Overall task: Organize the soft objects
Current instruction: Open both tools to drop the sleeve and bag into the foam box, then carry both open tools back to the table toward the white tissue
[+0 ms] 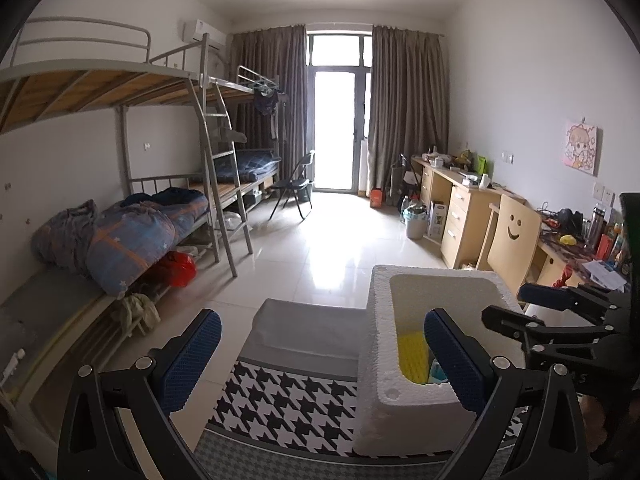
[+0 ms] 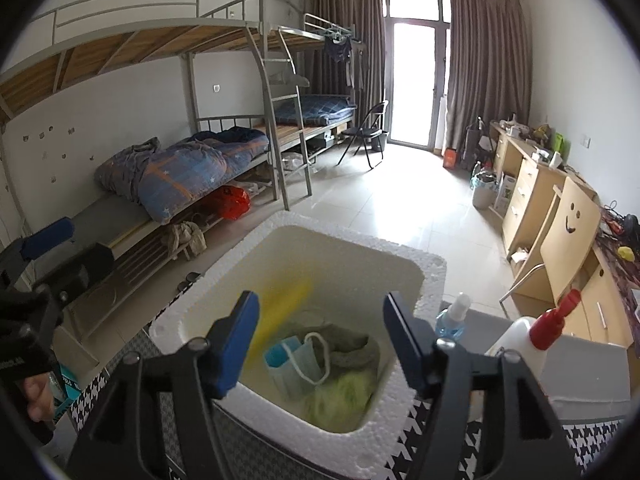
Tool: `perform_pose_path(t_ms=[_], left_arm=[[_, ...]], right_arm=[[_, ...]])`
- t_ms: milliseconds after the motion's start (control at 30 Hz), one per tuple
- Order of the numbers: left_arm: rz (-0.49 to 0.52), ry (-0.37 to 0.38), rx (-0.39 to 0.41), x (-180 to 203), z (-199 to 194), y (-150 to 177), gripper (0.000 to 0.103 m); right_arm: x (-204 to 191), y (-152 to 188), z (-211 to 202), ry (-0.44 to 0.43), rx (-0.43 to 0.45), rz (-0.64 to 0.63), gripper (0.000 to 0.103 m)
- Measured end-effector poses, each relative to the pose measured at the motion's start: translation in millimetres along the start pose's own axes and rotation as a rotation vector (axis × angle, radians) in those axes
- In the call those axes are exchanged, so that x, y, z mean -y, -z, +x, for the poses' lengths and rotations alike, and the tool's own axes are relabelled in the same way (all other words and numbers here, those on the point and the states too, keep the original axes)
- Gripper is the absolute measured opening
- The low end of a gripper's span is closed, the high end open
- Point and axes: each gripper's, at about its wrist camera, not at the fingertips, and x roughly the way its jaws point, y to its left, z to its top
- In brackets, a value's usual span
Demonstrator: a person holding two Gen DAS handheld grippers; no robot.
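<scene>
Right claw [image 2: 316, 344] open over foam box [image 2: 434, 276], yellow sponge [image 2: 280, 312] blurred inside beside face mask [image 2: 296, 364]; left claw [image 1: 320, 356] open, empty.

Left gripper [image 1: 322, 354]: we hold it low and near, pointing a bit down, with its two blue pads wide apart and nothing between them.
Right gripper [image 2: 316, 342]: we point it down more, its blue pads apart and pressing on nothing.
Our left hand [image 2: 38, 398]: fingers wrap the black handle at the near left edge.
Side by side: the right gripper sits just right of the left one.
</scene>
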Motion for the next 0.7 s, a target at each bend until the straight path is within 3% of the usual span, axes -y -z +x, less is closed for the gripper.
perform_pose_path(t_ms=[400,567,700], left_arm=[[0.024,0.025,0.015,13.3,-16.6,-0.3,0.102],[0.027,0.038,0.021,17.2,-23.1,-1.4,0.102],[0.026,0.052,0.038,21.0,-36.1,0.5,0.102]], right_arm=[[2.7,3.0,-33.2,0.026,0.049,0.033,0.07],[2.7,4.4,-44.4,0.029,0.083,0.026,0.087],[3.2,11.2,-57.2,0.047,0.107,0.027,0.087]])
